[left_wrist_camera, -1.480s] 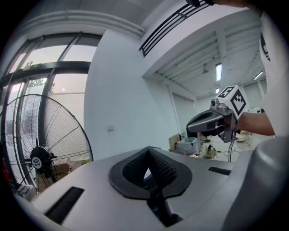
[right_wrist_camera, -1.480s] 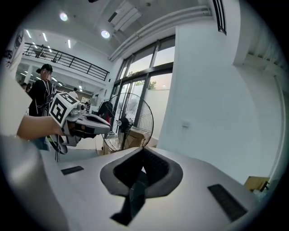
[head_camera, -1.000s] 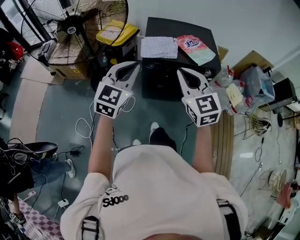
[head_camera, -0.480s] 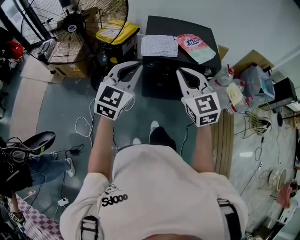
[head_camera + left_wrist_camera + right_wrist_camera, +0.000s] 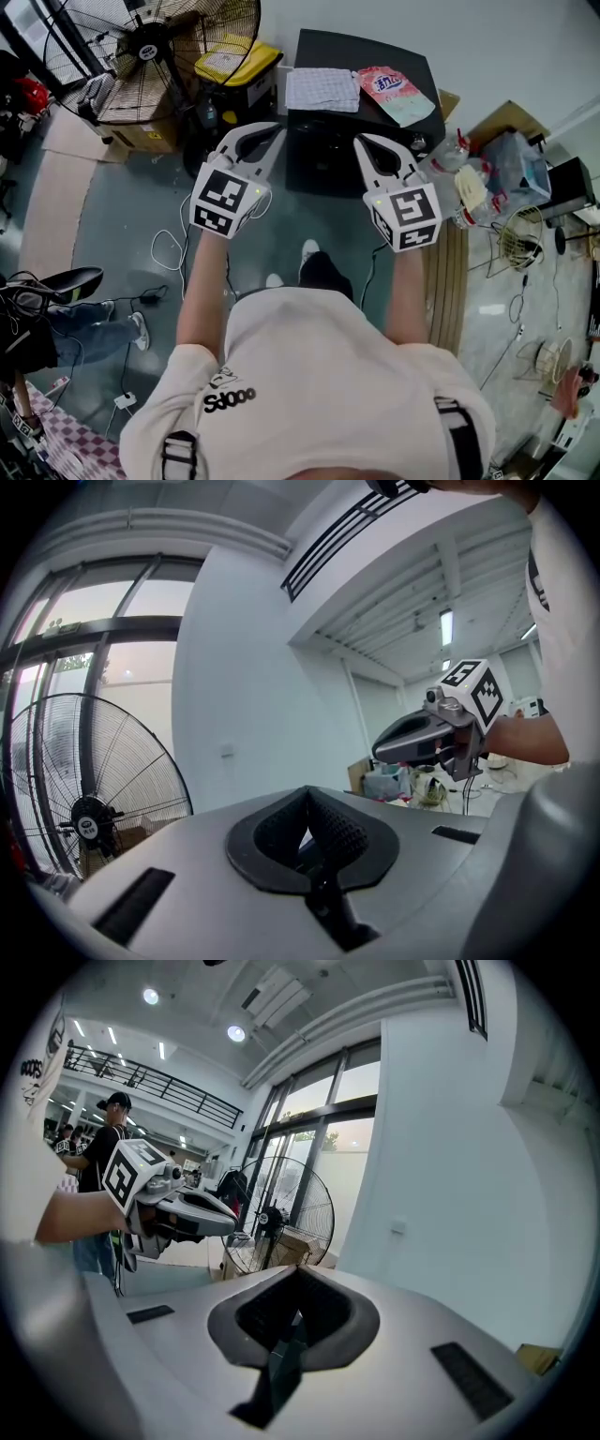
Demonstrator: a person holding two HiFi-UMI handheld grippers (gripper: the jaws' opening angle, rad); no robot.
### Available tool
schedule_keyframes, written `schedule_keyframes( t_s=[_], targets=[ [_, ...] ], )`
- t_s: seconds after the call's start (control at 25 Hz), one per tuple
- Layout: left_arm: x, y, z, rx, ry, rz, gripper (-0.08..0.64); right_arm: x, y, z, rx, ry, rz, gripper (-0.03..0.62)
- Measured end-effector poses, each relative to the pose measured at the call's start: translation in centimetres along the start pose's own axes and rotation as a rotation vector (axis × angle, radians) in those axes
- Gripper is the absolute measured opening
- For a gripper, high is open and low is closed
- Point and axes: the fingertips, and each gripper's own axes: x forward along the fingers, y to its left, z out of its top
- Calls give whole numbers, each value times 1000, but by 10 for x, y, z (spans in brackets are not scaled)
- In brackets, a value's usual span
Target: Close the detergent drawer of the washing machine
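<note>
Washing machine (image 5: 361, 52), a dark box against the white wall, sits at the top of the head view. Its front face is turned toward the person and its front edge runs left to right across the picture. That face is in shadow, so the detergent drawer cannot be made out on it. A checked cloth (image 5: 322, 90) and a pink detergent pouch (image 5: 394, 94) lie on the lid. The left gripper (image 5: 273, 128) and right gripper (image 5: 360, 141) are held side by side, well apart, both pointing at the machine's front, with the tips just short of it and nothing between. A big floor fan (image 5: 150, 56) and a yellow-lidded box (image 5: 234, 61) stand to the machine's left. Bottles and bags (image 5: 464, 183) crowd its right, and cables (image 5: 169, 253) trail over the floor beside the person's shoe (image 5: 307, 253). In the left gripper view the jaws are pressed together with nothing in them. Beyond them are the fan, the bare wall, and the other gripper at the right. In the right gripper view the jaws likewise meet and hold nothing. The left gripper shows at the left before the fan and tall windows, and a bystander (image 5: 105, 1143) stands far behind.
</note>
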Motion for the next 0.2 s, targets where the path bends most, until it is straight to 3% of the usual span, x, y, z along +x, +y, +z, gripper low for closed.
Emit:
schedule_keyframes(
  t_s=[0.2],
  targets=[
    [-7, 1, 1, -1, 1, 1, 18, -3, 4, 3, -5, 1, -4, 6]
  ],
)
